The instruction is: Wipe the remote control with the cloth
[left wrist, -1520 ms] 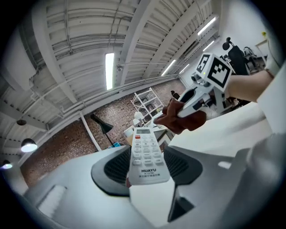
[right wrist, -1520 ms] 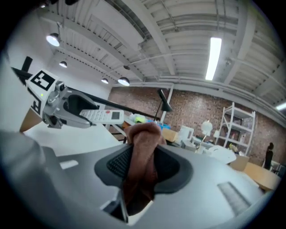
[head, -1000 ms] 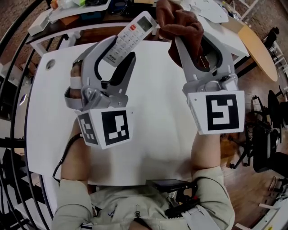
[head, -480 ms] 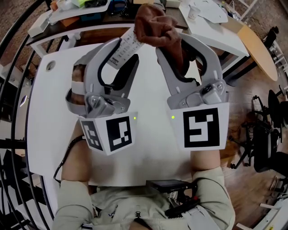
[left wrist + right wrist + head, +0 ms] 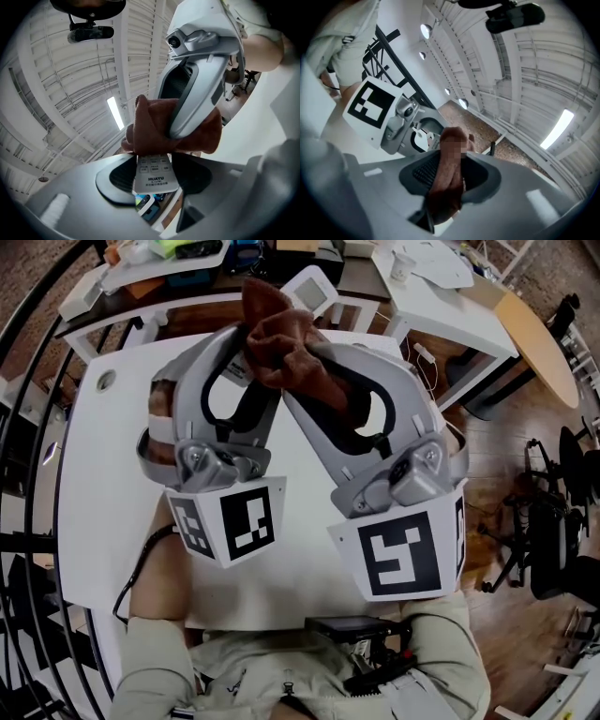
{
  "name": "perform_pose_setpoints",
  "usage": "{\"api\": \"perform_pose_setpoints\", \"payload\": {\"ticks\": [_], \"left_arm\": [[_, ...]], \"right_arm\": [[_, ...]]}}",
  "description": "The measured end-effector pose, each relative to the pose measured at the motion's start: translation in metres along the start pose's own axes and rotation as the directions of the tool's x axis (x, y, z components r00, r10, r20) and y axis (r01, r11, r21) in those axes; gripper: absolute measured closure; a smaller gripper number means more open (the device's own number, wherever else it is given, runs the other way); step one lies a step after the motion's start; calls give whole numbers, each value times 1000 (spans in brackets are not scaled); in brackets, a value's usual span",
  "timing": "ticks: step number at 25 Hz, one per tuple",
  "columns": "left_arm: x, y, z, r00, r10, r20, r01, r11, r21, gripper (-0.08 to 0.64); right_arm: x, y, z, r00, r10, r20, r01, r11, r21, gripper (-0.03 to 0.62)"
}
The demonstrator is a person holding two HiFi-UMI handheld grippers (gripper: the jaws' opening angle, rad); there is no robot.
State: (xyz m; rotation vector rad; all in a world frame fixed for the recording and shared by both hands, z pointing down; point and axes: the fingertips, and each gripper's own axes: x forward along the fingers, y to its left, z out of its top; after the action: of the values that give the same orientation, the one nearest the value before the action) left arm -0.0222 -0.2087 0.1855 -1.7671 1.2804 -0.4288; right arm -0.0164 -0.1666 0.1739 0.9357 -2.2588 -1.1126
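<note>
A white remote control [image 5: 310, 291] sticks up from my left gripper [image 5: 246, 362], which is shut on its lower end; its display end shows above the cloth. In the left gripper view the remote's lower end [image 5: 155, 175] sits between the jaws. A brown cloth [image 5: 284, 351] is bunched in my right gripper [image 5: 314, 371], which is shut on it and leans in from the right. The cloth [image 5: 159, 131] lies pressed over the remote's middle, hiding its upper buttons. In the right gripper view the cloth [image 5: 446, 180] fills the jaws, and the left gripper's marker cube [image 5: 375, 110] is behind it.
Both grippers hang over a white table [image 5: 108, 484]. Cluttered desks [image 5: 159, 263] stand at the back, with a white side table [image 5: 441, 282] and a wooden tabletop [image 5: 539, 343] at right. A black railing [image 5: 28, 343] curves at left. An office chair [image 5: 562, 559] stands far right.
The right gripper has swung left and rolled with the cloth, from beside the remote's top end down over its middle. The display end is uncovered again. The left gripper has barely moved.
</note>
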Motion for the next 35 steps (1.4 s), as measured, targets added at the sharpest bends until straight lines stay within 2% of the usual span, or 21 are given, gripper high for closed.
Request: {"api": "perform_pose_setpoints", "payload": {"ticks": [4, 7, 10, 13, 15, 18, 22, 25, 27, 29, 35], "left_arm": [[-2, 4, 2, 1000, 15, 18, -15, 1000, -20, 316], [-3, 8, 5, 999, 21, 32, -20, 999, -29, 316], [-2, 13, 9, 999, 9, 49, -7, 999, -41, 316], [-1, 13, 8, 998, -13, 59, 19, 995, -95, 316], [0, 12, 6, 998, -27, 61, 35, 991, -133, 316], [1, 13, 1, 998, -32, 54, 40, 986, -161, 316], [-1, 16, 4, 998, -24, 53, 33, 986, -164, 316], [-2, 15, 7, 998, -23, 62, 33, 985, -171, 316], [-1, 14, 7, 998, -26, 66, 37, 984, -176, 316], [-1, 14, 6, 997, -29, 67, 41, 982, -182, 316], [0, 18, 3, 998, -25, 61, 36, 982, -186, 316]], "right_arm": [[-3, 17, 10, 996, 85, 23, -84, 996, -38, 465], [-7, 23, 15, 993, 118, 27, -116, 990, -74, 465], [-10, 22, 18, 991, 131, 35, -127, 988, -86, 465], [-15, 12, 17, 993, 110, 53, -107, 993, -58, 465], [-19, -3, 15, 997, 55, 62, -54, 998, -16, 465], [-24, -33, 6, 995, -83, 59, 79, 995, 65, 465], [-32, -74, -14, 959, -282, 9, 278, 951, 138, 465], [-33, -87, -30, 938, -346, -40, 347, 923, 168, 465], [-29, -86, -33, 938, -343, -44, 345, 923, 172, 465], [-24, -80, -33, 947, -317, -51, 321, 935, 150, 465], [-9, -53, -31, 977, -193, -85, 199, 977, 76, 465]]}}
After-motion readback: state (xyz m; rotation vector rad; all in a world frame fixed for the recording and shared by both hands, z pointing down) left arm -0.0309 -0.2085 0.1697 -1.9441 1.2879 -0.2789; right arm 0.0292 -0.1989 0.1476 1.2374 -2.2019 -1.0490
